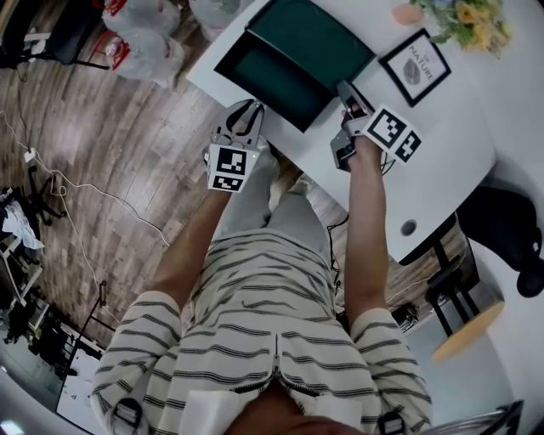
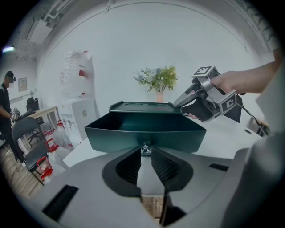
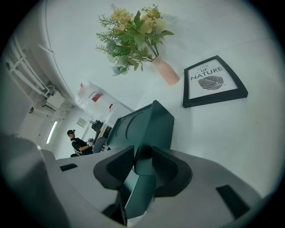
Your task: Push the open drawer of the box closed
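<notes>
Drawer (image 1: 265, 78) of the dark green box (image 1: 316, 36) stands pulled out toward the lower left of the head view, its open tray jutting past the edge of the white table (image 1: 450, 144) over the wooden floor (image 1: 102, 144). The box itself lies in the upper middle of that frame.

The left gripper (image 1: 246, 105) meets the drawer's front wall; in the left gripper view its two jaws stand close together on the small metal knob (image 2: 145, 149) at the middle of that wall, with no gap showing on either side of it. The right gripper (image 1: 347, 92) sits at the box's right-hand corner, and in the right gripper view its jaws stand wide and clamped on the box's edge, whose green panel fills the space between the pads.

A black-framed leaf print (image 1: 415, 66) lies flat on the table to the right of the box, apart from it. Flowers (image 1: 466, 17) in a pink vase (image 3: 165, 71) stand at the upper right, beyond the print. Plastic bags (image 1: 144, 42) rest on the floor at the upper left
</notes>
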A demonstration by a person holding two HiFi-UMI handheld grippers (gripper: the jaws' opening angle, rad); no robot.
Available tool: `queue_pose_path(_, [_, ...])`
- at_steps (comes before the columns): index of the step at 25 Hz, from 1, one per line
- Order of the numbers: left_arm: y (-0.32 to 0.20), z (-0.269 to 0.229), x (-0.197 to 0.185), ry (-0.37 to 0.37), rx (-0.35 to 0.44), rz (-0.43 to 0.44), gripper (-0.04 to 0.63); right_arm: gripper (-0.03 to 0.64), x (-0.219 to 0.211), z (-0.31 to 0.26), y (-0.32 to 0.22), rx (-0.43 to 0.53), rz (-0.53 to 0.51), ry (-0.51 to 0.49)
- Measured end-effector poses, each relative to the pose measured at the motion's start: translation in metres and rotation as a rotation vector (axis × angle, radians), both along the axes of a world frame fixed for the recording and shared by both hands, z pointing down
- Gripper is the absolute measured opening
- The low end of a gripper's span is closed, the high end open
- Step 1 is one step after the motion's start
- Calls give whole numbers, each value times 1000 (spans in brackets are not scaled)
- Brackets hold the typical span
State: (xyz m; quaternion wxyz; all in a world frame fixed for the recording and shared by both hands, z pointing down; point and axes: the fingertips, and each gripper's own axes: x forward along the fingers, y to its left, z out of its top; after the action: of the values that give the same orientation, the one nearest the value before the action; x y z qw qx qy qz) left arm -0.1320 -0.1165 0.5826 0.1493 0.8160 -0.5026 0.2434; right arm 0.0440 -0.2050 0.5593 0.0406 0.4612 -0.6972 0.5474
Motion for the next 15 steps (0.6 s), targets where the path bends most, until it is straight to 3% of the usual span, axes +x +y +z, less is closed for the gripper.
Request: queue_pose_path(15, [-13, 1, 2, -5, -19, 12, 74, 138, -1, 0, -1, -9, -7, -6])
